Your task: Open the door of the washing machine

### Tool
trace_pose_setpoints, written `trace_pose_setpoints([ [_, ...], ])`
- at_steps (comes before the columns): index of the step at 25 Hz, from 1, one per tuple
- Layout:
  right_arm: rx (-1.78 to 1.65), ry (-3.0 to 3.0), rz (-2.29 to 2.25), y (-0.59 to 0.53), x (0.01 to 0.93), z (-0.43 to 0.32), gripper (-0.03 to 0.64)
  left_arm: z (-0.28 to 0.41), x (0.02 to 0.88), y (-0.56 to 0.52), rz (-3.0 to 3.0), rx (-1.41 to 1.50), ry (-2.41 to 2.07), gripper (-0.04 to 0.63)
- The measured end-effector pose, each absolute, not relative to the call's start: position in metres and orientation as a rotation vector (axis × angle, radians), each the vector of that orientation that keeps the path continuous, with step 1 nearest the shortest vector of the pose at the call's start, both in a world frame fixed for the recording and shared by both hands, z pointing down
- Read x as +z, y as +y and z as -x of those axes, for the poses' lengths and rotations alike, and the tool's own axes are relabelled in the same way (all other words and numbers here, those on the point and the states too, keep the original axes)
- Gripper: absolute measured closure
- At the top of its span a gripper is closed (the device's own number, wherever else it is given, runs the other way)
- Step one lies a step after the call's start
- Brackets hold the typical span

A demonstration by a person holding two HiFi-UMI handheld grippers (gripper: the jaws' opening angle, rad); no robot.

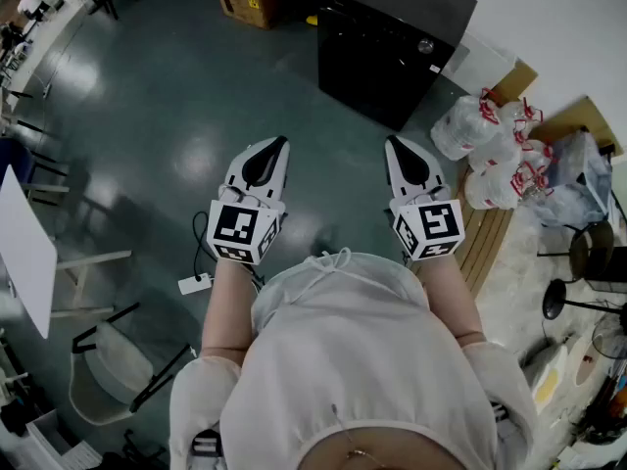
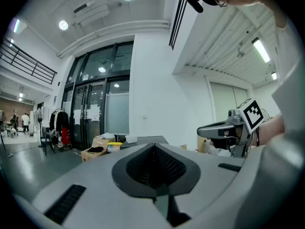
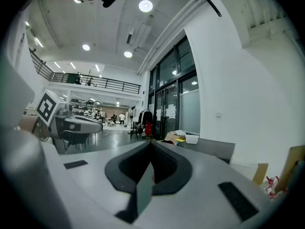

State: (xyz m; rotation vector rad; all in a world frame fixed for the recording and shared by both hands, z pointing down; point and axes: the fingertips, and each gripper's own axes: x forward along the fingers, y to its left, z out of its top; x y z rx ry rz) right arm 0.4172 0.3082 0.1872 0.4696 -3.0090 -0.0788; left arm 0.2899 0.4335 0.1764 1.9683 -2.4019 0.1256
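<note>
1. While both hands are held level in front of me, my left gripper (image 1: pixel 277 147) and right gripper (image 1: pixel 395 145) are each closed tight with nothing between the jaws. I'd part one pair before reaching.
2. Bare floor (image 1: pixel 176 96) lies between me and the target, so I judge the step in hand is the approach: walk straight, keeping clear of the bottles (image 1: pixel 495 140) on my right.
3. Farthest off, the washer (image 1: pixel 392 37) stands by the wall, well apart from both grippers, and its door looks shut. I cannot make out a handle, so I'd find it first, then hook and pull.
</note>
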Motion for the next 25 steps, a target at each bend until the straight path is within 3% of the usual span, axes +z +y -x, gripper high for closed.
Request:
trace_pose_setpoints([
  [18,0.051,-2.995,-0.425,0.337,0.204,-0.374,0.623,-0.246,0.187,0.466,-1.936,0.039,-2.400,0.572],
  [19,0.048,-3.001,-0.438,0.338,0.205,-0.368,0.475,-0.241,0.189,0.471,-1.935,0.044,-2.397,0.572],
  [20,0.040,-3.002,-0.436,0.340,0.206,-0.362,0.268,-0.237,0.191,0.475,-1.935,0.051,-2.395,0.572],
  [21,0.025,-2.997,-0.437,0.341,0.208,-0.356,0.233,-0.234,0.194,0.479,-1.935,0.059,-2.395,0.572],
  [25,-0.024,-2.959,-0.481,0.333,0.220,-0.336,0.230,-0.211,0.204,0.490,-1.879,0.074,-2.430,0.572],
])
